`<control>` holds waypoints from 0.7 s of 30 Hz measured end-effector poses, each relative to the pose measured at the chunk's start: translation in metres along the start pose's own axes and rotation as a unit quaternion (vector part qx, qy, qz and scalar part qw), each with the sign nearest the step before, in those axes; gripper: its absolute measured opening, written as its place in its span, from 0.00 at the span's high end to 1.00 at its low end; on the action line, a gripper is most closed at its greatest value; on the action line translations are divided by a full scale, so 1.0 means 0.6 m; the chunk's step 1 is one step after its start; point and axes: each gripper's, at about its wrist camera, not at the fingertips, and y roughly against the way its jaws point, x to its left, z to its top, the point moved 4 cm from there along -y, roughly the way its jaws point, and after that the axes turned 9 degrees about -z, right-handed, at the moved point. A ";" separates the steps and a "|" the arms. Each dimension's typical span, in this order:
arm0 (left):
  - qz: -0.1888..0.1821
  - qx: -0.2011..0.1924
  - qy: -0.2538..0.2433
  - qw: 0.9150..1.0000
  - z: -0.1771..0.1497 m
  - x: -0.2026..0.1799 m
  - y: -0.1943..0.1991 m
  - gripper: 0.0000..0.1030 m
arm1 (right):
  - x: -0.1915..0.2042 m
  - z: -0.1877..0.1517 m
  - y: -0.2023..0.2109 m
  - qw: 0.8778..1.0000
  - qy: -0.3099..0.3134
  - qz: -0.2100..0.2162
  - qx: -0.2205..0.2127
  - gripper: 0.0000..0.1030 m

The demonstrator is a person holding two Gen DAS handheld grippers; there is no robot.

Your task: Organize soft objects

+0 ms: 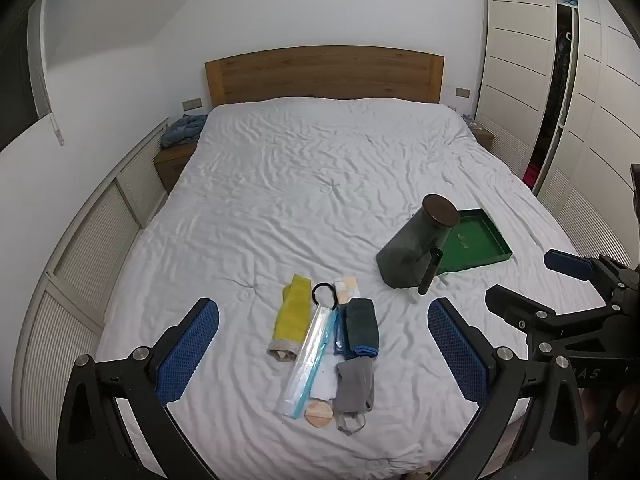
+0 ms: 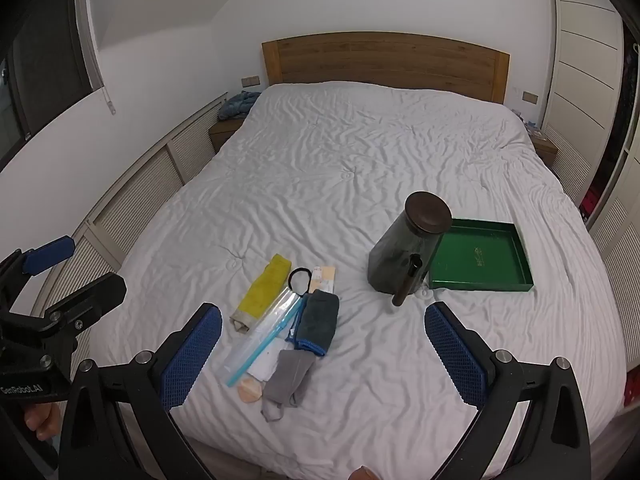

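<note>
A pile of small items lies near the foot of the white bed (image 1: 320,184): a yellow cloth (image 1: 294,312) (image 2: 264,292), a dark teal cloth (image 1: 362,328) (image 2: 318,322), a grey cloth (image 1: 354,386) (image 2: 288,376), a clear zip bag (image 1: 310,360) (image 2: 260,340), a black hair tie (image 1: 324,294) and a round beige puff (image 1: 319,414). My left gripper (image 1: 323,306) hovers wide open above and short of the pile, holding nothing. My right gripper (image 2: 323,310) is likewise open and empty, off to the right of the left one (image 2: 76,270).
To the right of the pile, a dark jar with a brown lid (image 1: 416,248) (image 2: 408,248) leans by a shallow green tray (image 1: 476,240) (image 2: 480,256), with a dark tube (image 2: 406,284) in front. A wooden headboard (image 1: 324,74) stands far back, a wardrobe (image 1: 520,60) to the right.
</note>
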 end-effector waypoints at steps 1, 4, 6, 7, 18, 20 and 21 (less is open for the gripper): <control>0.000 0.000 0.000 1.000 0.000 0.000 0.000 0.01 | 0.000 0.000 0.000 1.000 -0.001 0.001 -0.001 0.00; -0.002 0.000 0.001 1.000 0.000 0.000 0.000 0.01 | 0.000 0.001 0.000 1.000 -0.001 0.000 -0.003 0.00; -0.002 0.000 0.001 1.000 0.000 0.000 0.000 0.01 | -0.001 0.001 0.000 1.000 -0.001 0.001 -0.003 0.00; -0.002 0.000 0.001 1.000 0.000 0.000 0.000 0.01 | 0.000 0.001 0.000 1.000 -0.001 0.001 -0.003 0.00; -0.001 0.003 0.003 1.000 0.000 0.000 0.000 0.01 | -0.003 0.001 -0.011 1.000 -0.001 0.001 0.001 0.00; -0.001 0.004 0.003 1.000 0.000 0.000 0.000 0.01 | -0.004 0.002 -0.013 1.000 -0.001 0.002 0.002 0.00; -0.001 0.004 0.003 1.000 0.000 0.000 0.000 0.01 | -0.004 0.003 -0.013 1.000 -0.001 0.002 0.002 0.00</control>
